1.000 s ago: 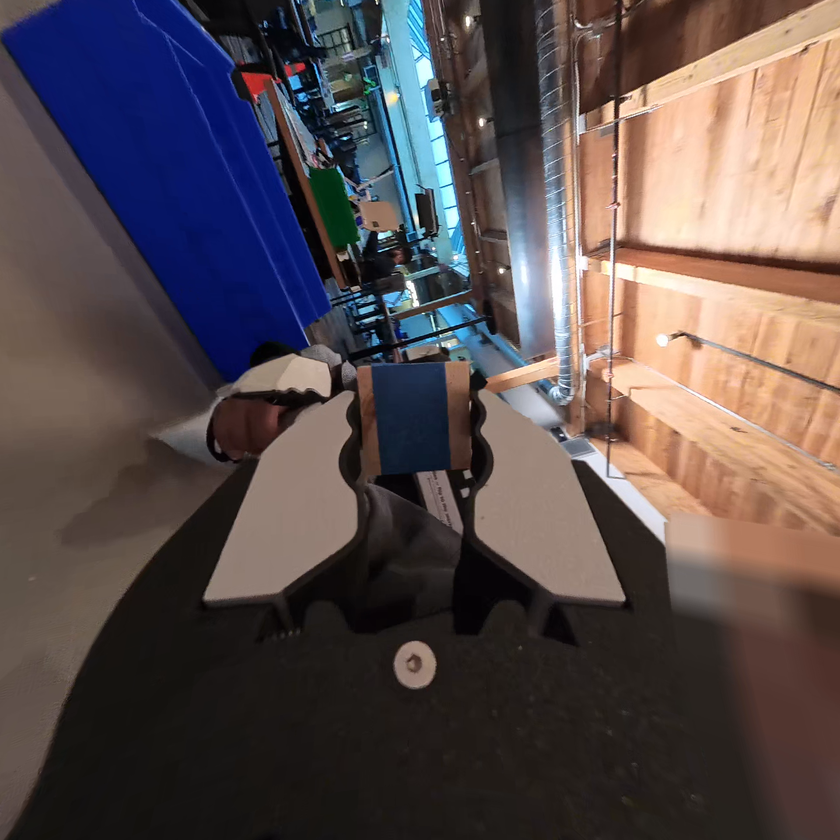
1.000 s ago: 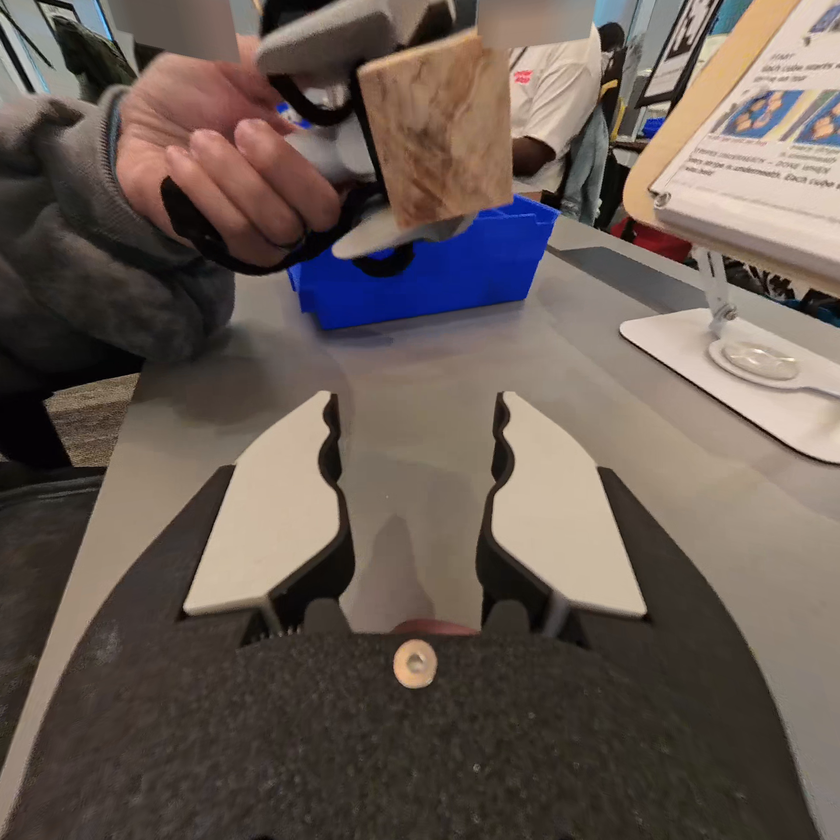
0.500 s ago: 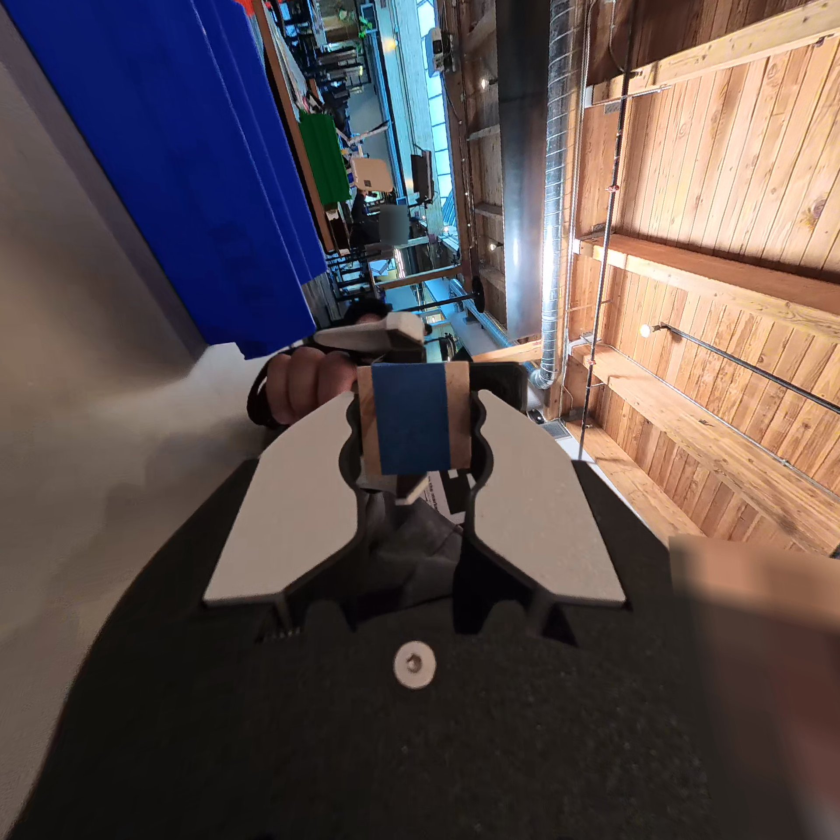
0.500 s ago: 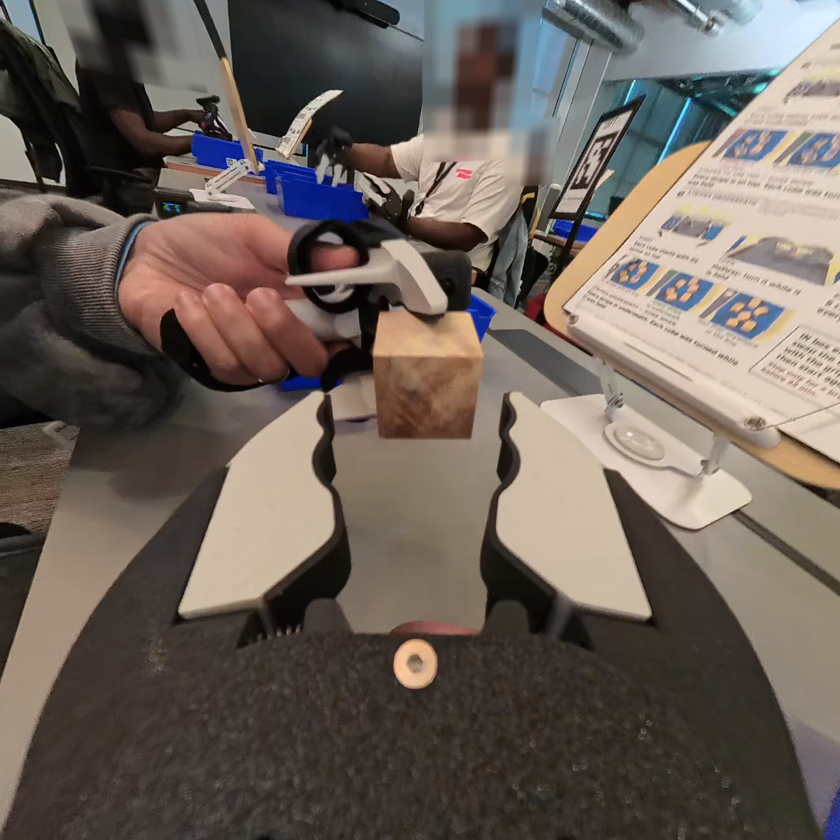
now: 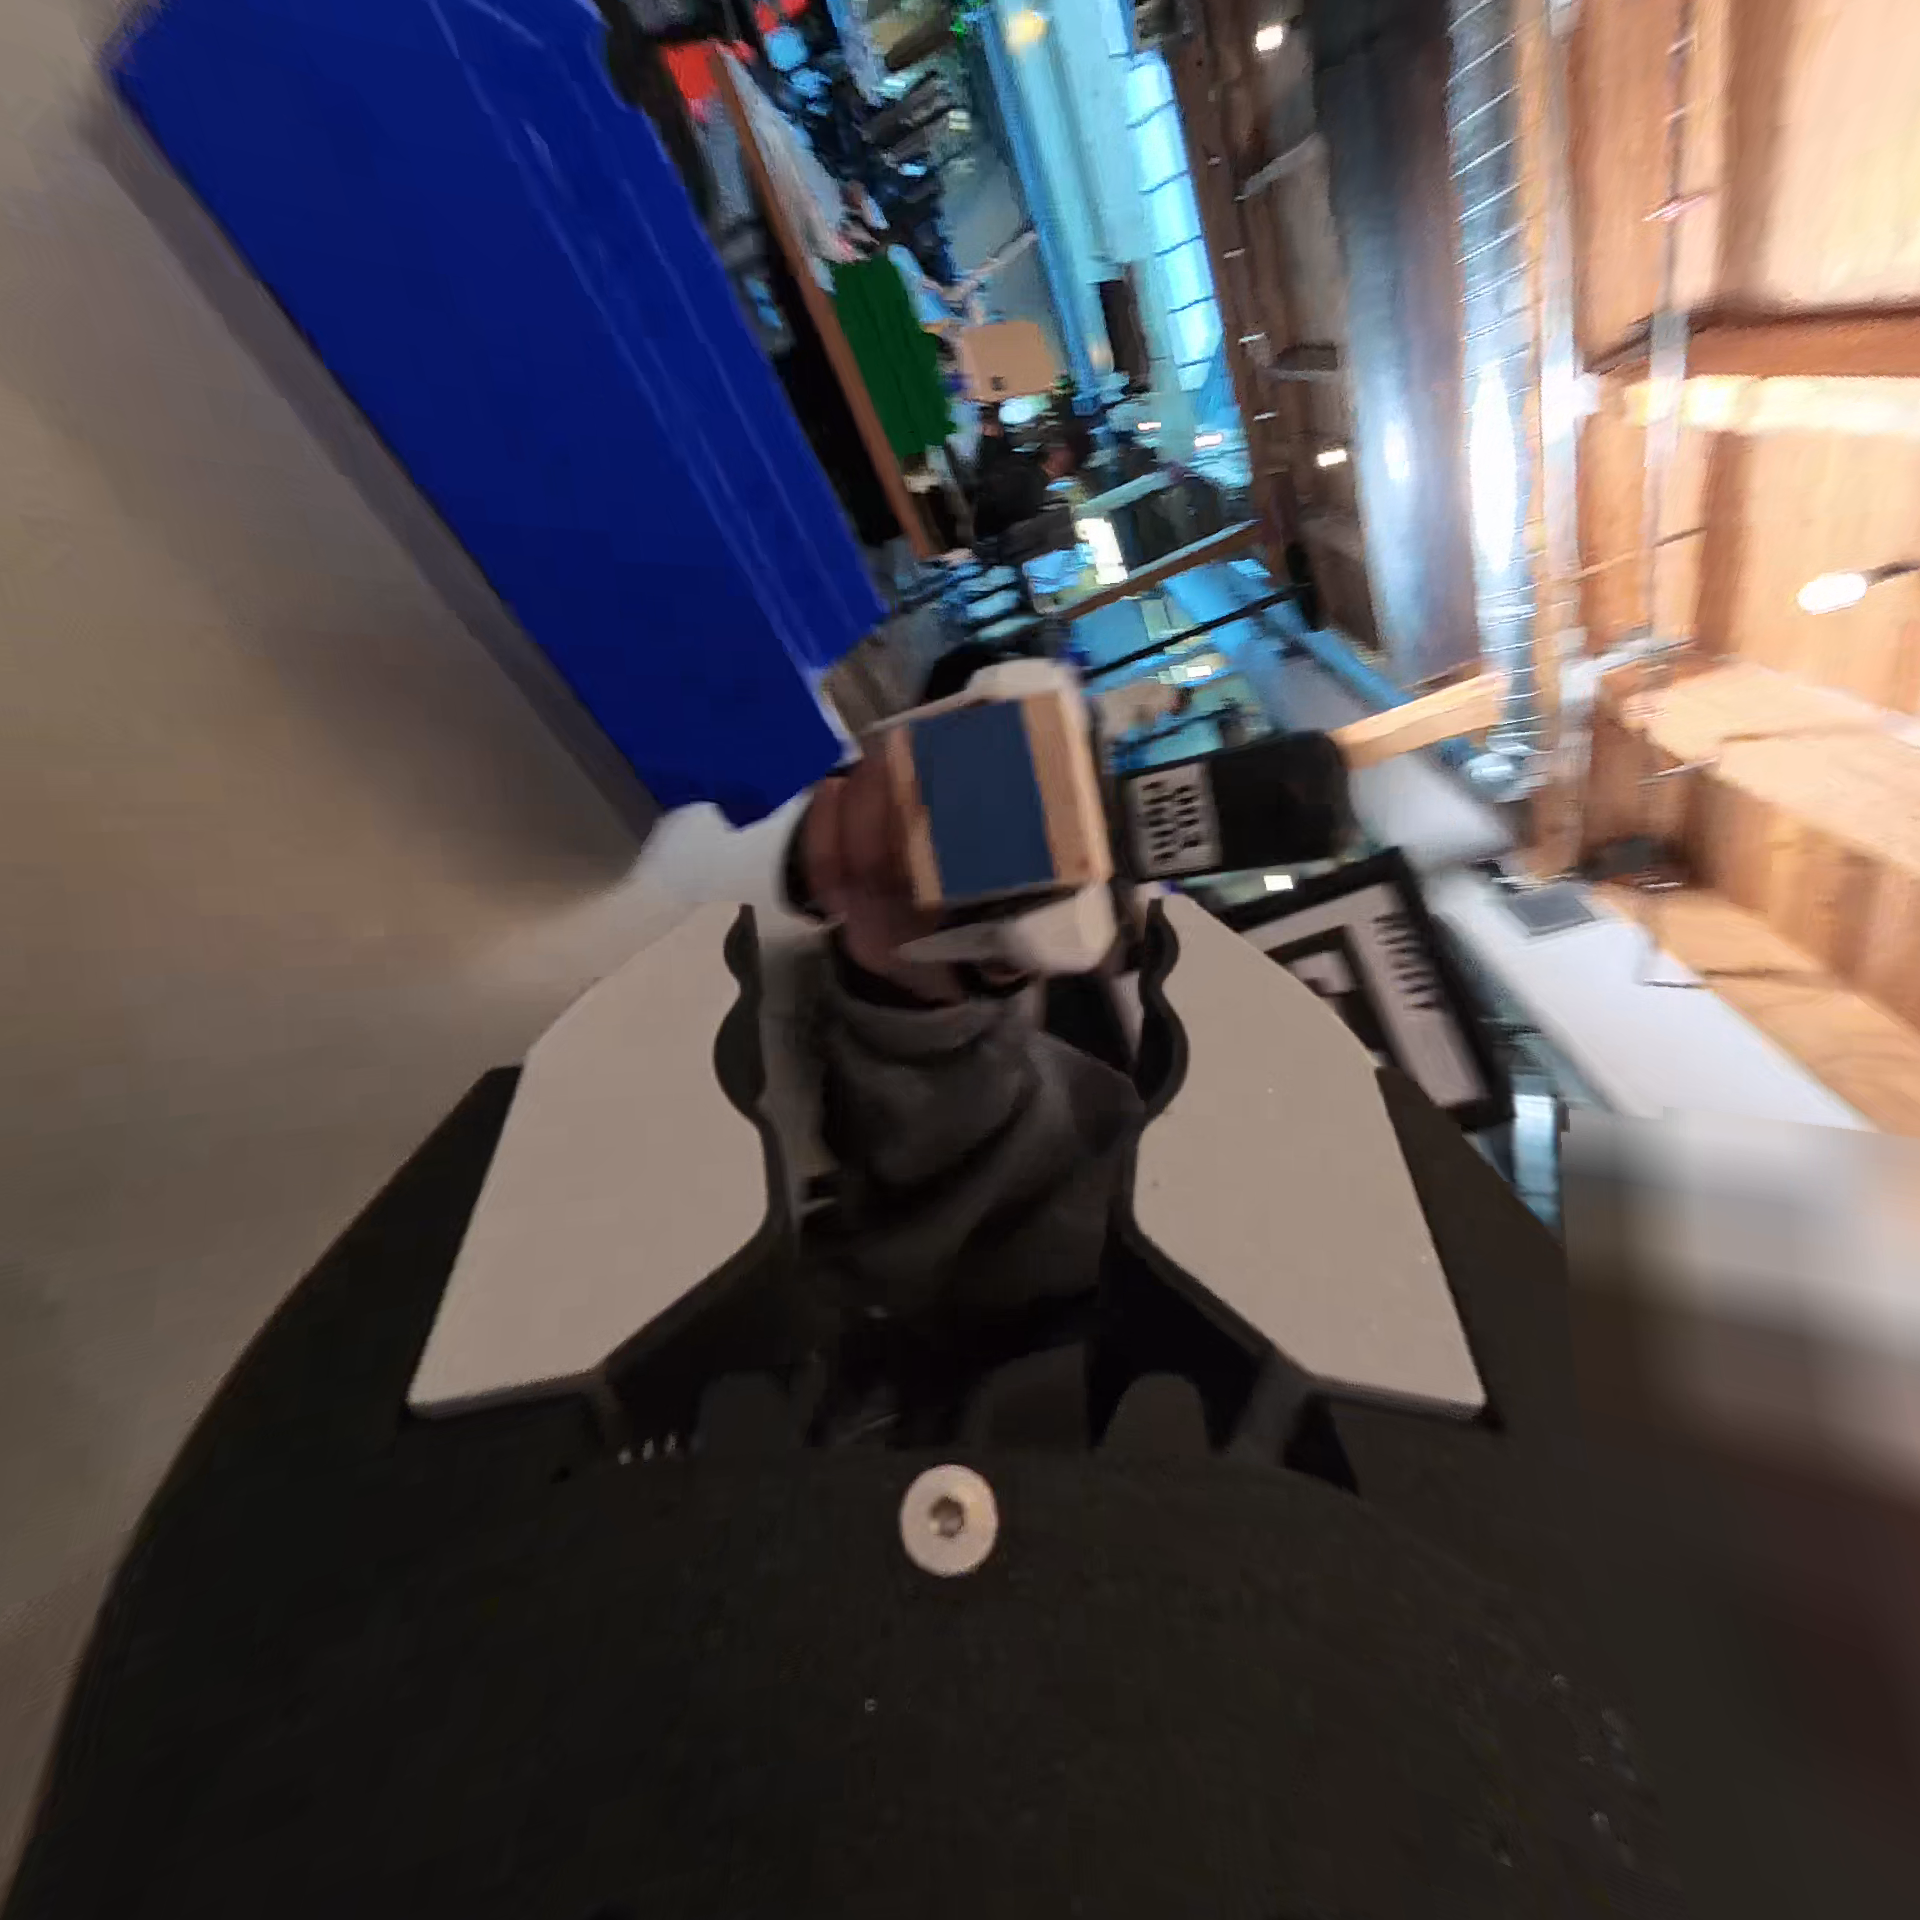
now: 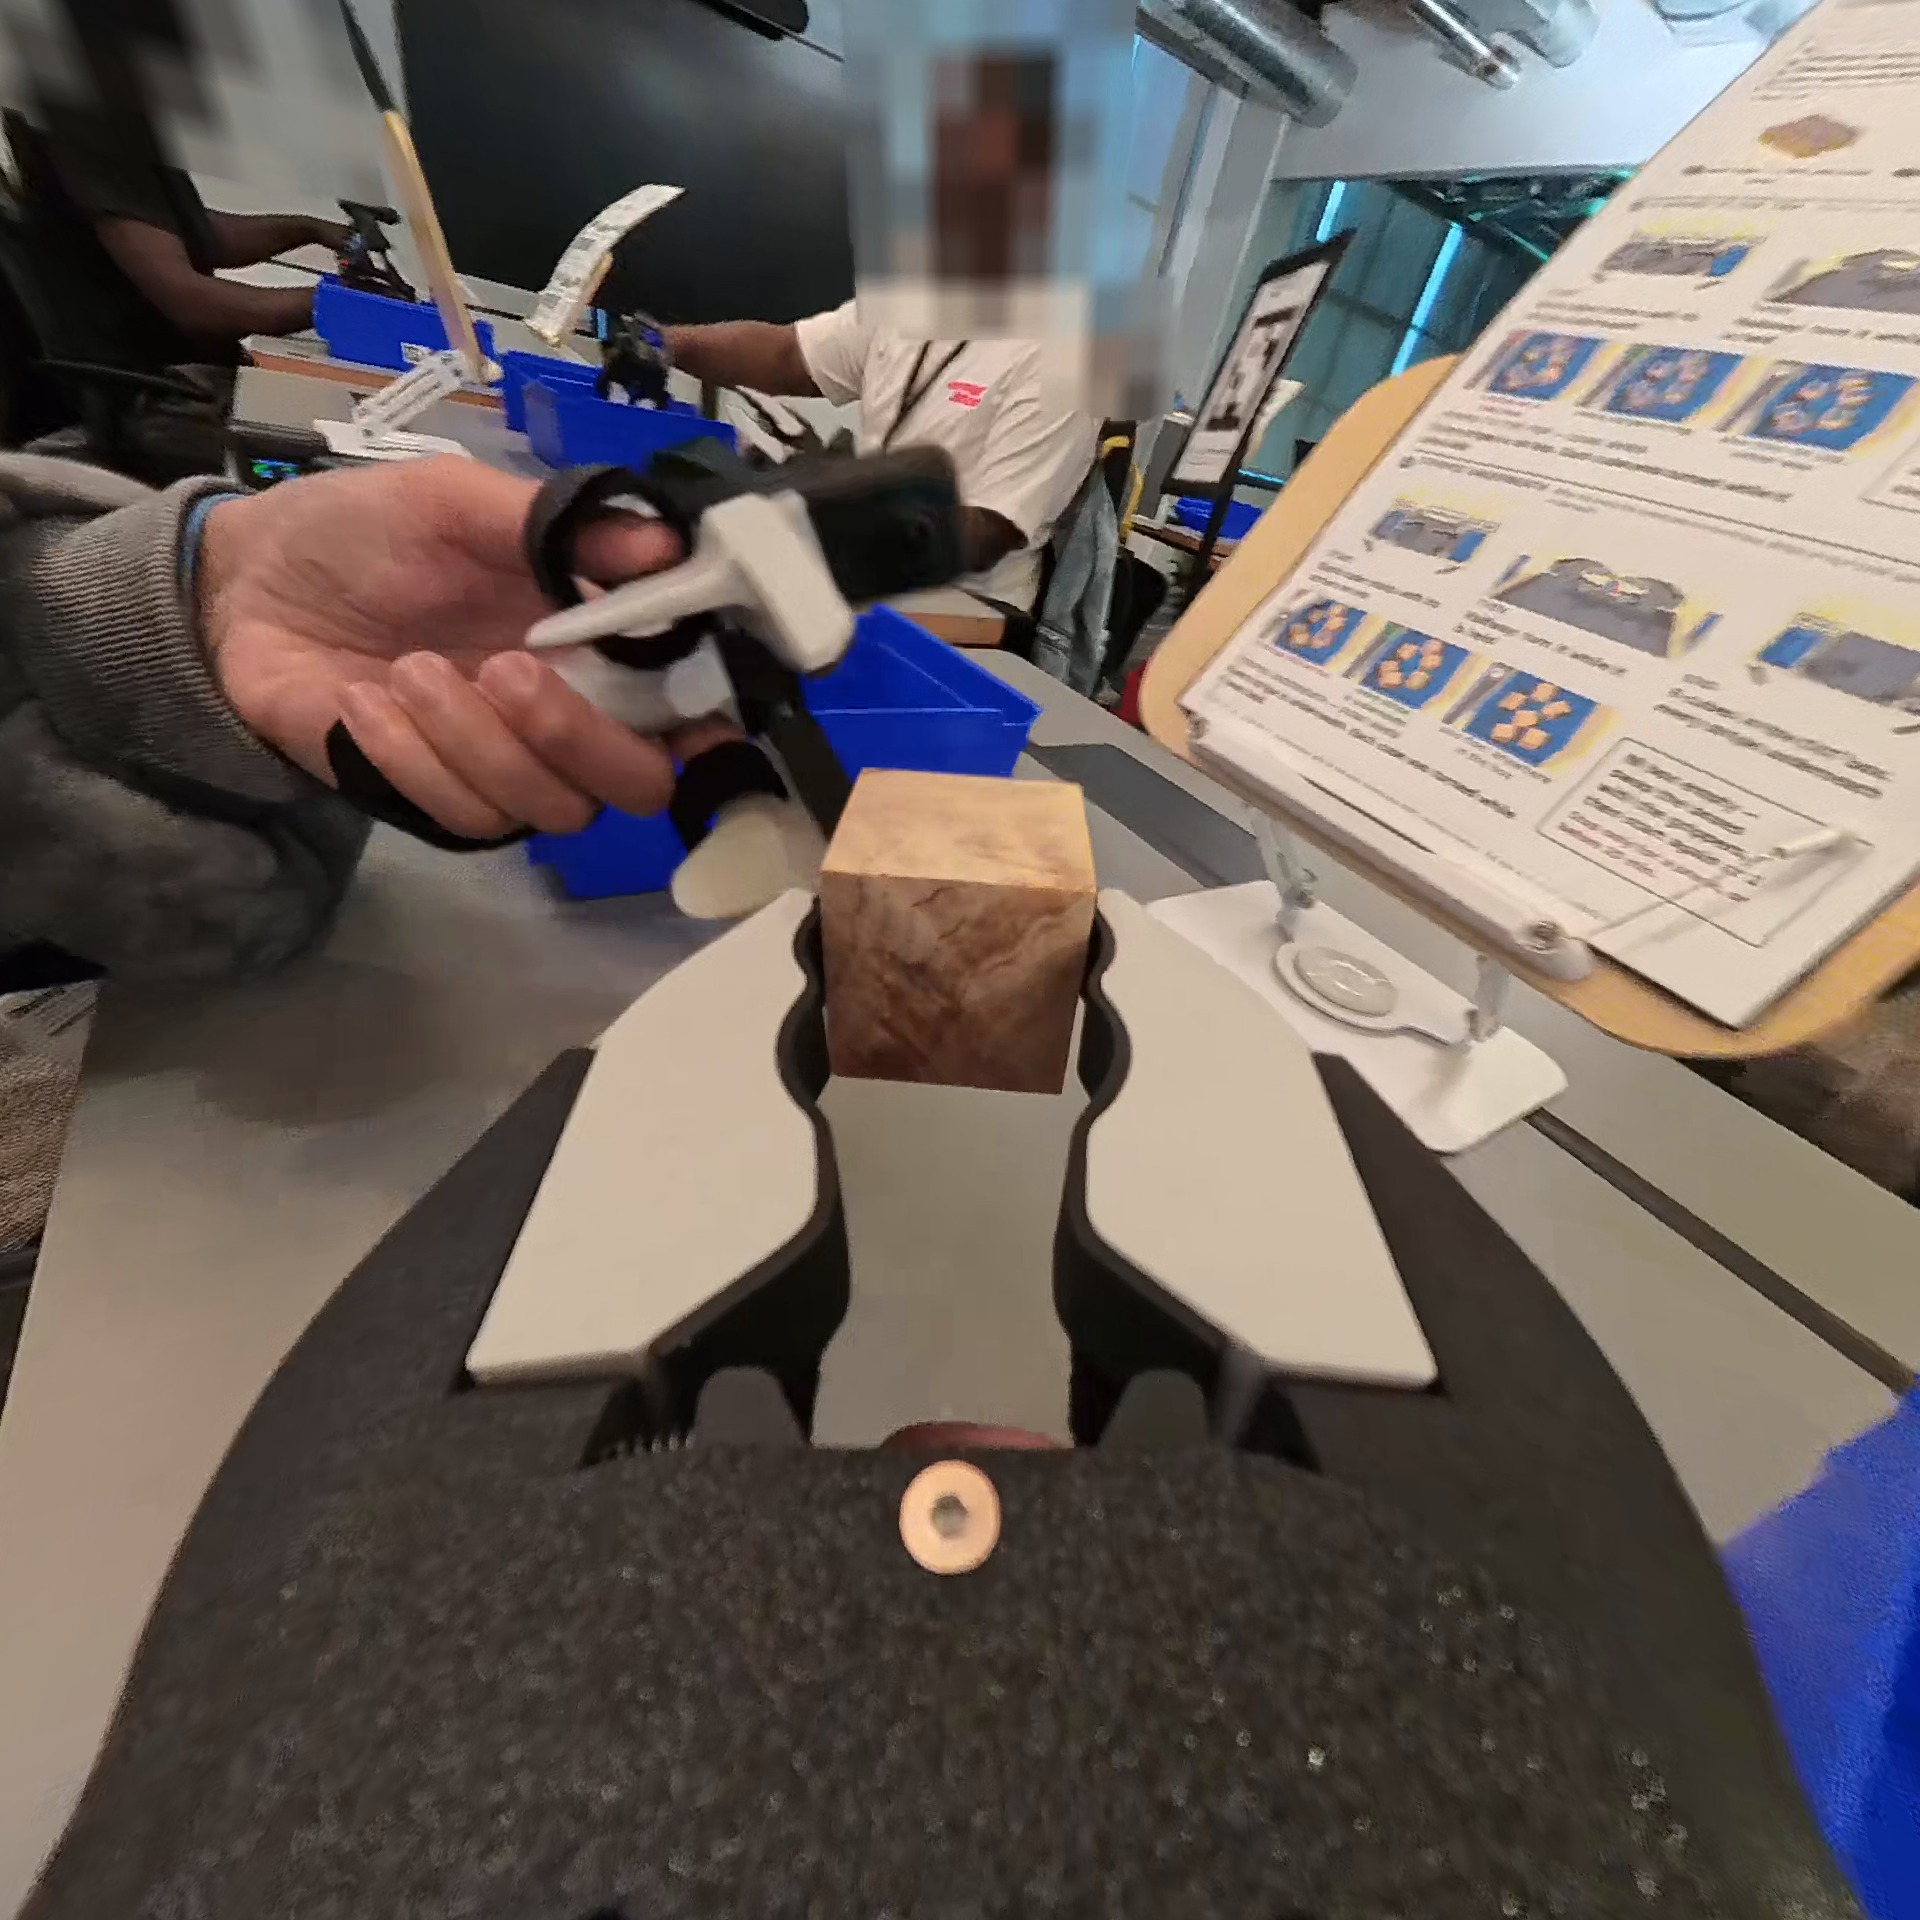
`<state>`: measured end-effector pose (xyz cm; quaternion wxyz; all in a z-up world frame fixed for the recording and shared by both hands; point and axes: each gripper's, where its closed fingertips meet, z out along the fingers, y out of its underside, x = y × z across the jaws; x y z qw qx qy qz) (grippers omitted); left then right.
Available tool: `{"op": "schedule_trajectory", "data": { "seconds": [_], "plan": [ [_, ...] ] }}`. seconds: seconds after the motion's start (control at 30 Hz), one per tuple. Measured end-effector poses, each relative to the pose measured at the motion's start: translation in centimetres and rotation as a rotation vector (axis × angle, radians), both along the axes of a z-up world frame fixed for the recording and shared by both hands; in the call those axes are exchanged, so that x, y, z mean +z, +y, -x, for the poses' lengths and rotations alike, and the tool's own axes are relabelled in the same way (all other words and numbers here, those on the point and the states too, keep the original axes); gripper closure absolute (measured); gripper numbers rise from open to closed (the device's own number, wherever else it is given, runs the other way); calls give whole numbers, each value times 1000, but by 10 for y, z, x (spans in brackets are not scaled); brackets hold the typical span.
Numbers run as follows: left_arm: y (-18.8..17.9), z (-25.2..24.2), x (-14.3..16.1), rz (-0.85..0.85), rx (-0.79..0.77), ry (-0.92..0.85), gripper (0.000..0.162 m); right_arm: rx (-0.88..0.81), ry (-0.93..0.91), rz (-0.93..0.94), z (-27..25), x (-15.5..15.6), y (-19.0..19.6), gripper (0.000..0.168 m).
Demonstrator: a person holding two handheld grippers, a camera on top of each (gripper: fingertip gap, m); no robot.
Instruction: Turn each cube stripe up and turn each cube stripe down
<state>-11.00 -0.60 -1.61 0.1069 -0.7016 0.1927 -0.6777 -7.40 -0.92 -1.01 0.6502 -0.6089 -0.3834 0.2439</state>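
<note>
My right gripper (image 6: pixel 951 956) has its two fingers closed onto a wooden cube (image 6: pixel 956 935), one pad flat against each side face, at the fingertips. The cube is held clear above the grey table (image 6: pixel 312 1143); the faces toward this camera are plain wood grain. In the left wrist view the same cube (image 5: pixel 992 810) shows a face with a blue stripe (image 5: pixel 985 805), turned toward my left gripper, with the right gripper's white fingertips above and below it in that tilted picture.

My left gripper (image 5: pixel 948 925) stands open, fingers wide apart and empty, with nothing touching the pads. It sits just short of the cube, not in contact. From the right wrist view, my left hand (image 6: pixel 416 644) holds that gripper up and to the left of the cube, one white fingertip (image 6: pixel 743 862) close beside the cube's rear left edge.

A blue bin (image 6: pixel 904 707) rests on the table behind the cube. An instruction board (image 6: pixel 1610 582) on a white stand is at right.
</note>
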Motion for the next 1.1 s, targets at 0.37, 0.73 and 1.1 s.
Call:
{"op": "schedule_trajectory", "data": {
  "seconds": [0.37, 0.73, 1.1],
  "plan": [
    [27, 36, -16, -389, 188, 450, 96, -763, -182, 674, -209, -25, 42, 122],
    [19, 27, -34, -367, 120, 497, 95, -874, -462, 1352, -238, -160, 25, 122],
    [20, 28, -35, -355, 115, 493, 96, -898, -474, 1279, -244, -153, 29, 100]
  ]
}}
